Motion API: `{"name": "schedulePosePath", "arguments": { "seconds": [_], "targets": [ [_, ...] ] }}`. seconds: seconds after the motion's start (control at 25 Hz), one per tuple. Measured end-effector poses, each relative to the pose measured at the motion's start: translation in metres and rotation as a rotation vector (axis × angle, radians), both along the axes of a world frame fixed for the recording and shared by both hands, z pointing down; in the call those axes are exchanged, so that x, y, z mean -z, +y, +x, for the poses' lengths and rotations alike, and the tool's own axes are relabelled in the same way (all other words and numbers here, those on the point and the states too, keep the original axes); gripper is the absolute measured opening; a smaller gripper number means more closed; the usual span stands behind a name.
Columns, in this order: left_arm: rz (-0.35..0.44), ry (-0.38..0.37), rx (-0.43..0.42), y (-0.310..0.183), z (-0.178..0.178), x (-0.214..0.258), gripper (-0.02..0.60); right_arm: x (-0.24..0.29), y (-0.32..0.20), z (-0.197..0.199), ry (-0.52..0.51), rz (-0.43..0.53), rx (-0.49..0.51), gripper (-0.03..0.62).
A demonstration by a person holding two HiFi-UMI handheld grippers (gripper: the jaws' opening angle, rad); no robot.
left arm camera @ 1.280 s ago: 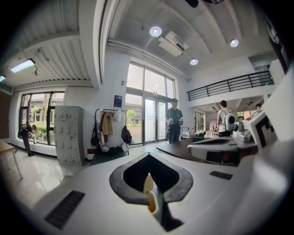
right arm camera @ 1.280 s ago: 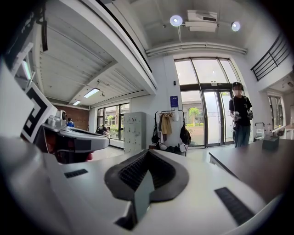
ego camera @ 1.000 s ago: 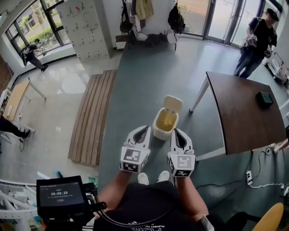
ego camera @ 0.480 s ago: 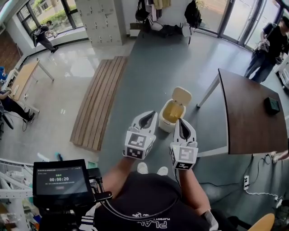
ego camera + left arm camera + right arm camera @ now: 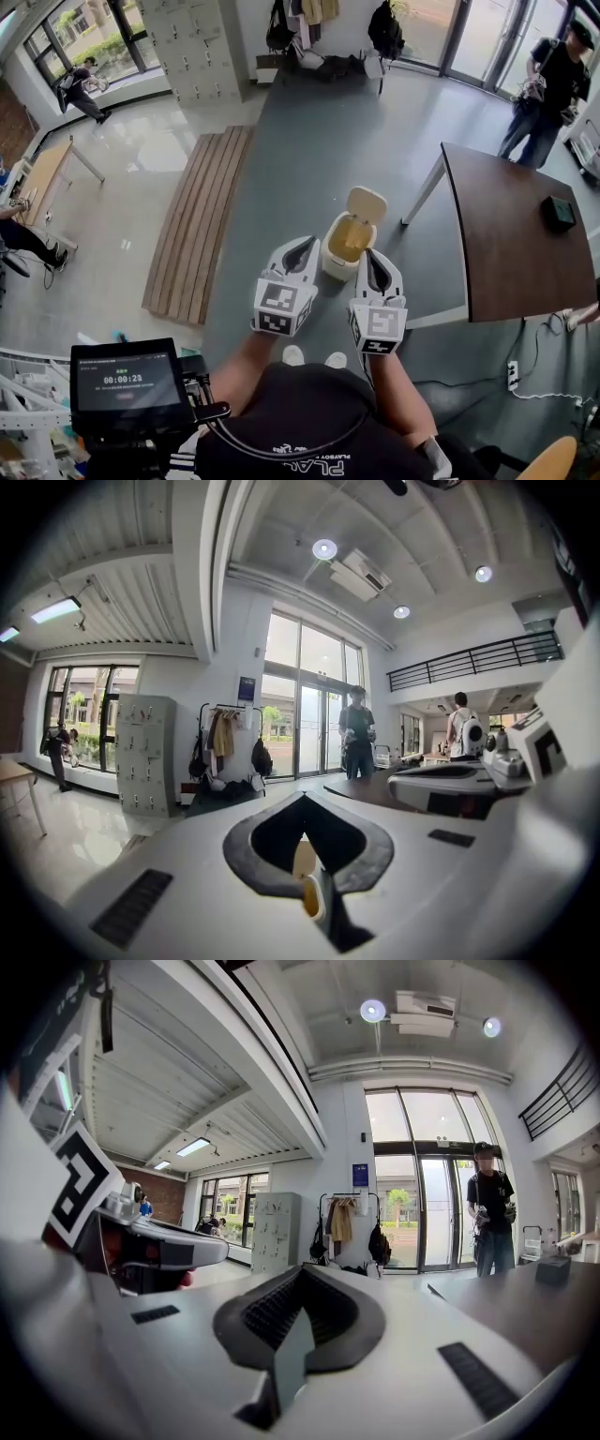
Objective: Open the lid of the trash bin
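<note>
1. One cream trash bin (image 5: pixel 330 264) stood on the grey floor (image 5: pixel 309 141) just ahead of the person's feet, near the leg of a dark table (image 5: pixel 511 234).
2. Its hinged lid (image 5: pixel 366 204) was tipped back on the far side, leaving the yellow-lined mouth exposed. The opening step looked finished.
3. The left gripper (image 5: pixel 305 246) was held out level on the bin's near-left side, jaws pressed together, holding nothing.
4. The right gripper (image 5: pixel 371 258) was on the near-right side, jaws likewise together and empty.
5. The likely next move was to draw both grippers clear without knocking the lid shut.
</note>
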State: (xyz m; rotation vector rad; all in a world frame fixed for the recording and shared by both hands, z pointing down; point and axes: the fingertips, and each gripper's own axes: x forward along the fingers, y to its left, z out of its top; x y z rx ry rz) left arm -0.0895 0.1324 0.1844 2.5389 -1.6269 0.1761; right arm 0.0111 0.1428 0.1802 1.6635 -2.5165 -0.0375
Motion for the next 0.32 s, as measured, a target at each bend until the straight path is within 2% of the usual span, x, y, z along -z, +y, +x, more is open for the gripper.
{"name": "schedulePosePath", "arguments": {
  "seconds": [0.32],
  "targets": [
    [-0.008, 0.001, 0.032, -0.0029, -0.0113, -0.002, -0.002, 0.0019, -0.0009, 0.0054, 0.002, 0.005, -0.009, 0.002]
  ]
}}
